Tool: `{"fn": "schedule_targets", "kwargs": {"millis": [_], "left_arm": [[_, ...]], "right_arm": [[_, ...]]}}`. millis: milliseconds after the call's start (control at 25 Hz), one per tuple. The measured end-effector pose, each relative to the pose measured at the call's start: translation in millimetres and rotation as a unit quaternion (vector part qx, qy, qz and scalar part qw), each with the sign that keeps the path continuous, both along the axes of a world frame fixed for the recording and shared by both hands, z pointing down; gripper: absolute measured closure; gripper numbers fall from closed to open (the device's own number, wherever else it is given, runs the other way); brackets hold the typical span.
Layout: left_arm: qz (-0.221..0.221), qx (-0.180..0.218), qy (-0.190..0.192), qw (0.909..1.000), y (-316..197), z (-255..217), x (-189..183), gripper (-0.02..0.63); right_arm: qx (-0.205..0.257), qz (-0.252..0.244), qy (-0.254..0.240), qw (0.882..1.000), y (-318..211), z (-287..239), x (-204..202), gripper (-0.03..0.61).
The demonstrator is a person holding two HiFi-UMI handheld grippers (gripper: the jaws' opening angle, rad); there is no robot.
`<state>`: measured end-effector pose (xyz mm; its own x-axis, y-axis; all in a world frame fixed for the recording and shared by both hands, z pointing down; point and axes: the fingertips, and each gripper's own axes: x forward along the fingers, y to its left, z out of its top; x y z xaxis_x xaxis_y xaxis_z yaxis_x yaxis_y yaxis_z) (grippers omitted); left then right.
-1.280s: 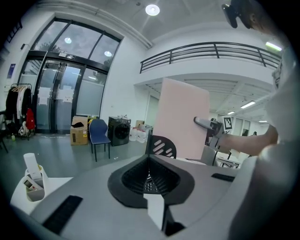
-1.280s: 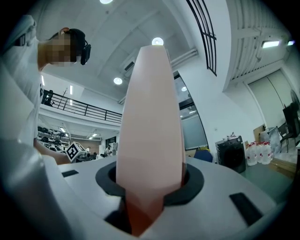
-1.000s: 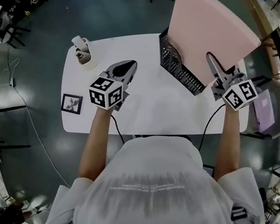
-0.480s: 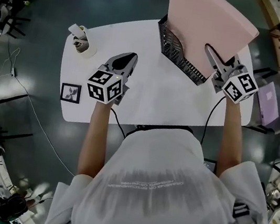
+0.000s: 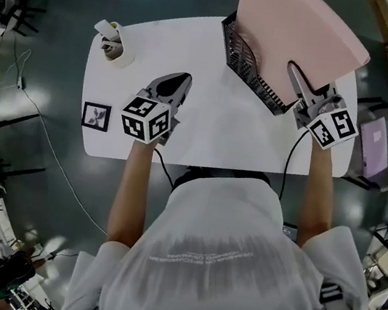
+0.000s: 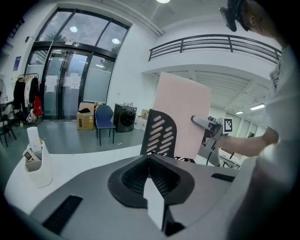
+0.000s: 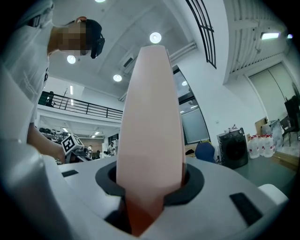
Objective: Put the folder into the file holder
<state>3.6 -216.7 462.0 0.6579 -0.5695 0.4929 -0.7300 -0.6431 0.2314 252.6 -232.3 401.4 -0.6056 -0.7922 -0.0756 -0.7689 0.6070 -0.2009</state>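
White tabletop (image 5: 205, 134), mostly bare. Pink folder (image 5: 288, 34) stands upright at the far right, its lower edge down behind the mesh wall of the black file holder (image 5: 246, 71); can't tell if it has bottomed out. Right hand-held gripper (image 5: 297, 76) is part-open and clamped on the folder's near edge, the sheet wedged between the jaws (image 7: 150, 187). Left hand-held gripper (image 5: 183, 81) is fully closed and empty, hovering mid-table, clear of everything. White cup (image 5: 115, 53) is at the far left corner and a marker card (image 5: 96, 115) at the left edge.

Folder looks light, thin and fairly stiff but bendy, with a smooth face, so probably slippery. Best pinched at an edge, low down, and kept vertical so it doesn't flop.
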Motion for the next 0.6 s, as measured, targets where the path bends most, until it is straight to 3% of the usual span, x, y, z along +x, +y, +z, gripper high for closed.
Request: {"fn": "schedule_targets", "kwargs": {"millis": [600], "left_arm": [[-0.028,-0.023,0.009,0.9993,10.6,29.9,9.9,0.597]], "right_arm": [[-0.014,-0.009,0.016,1.0,4.3,32.8,-9.2,0.399]]}}
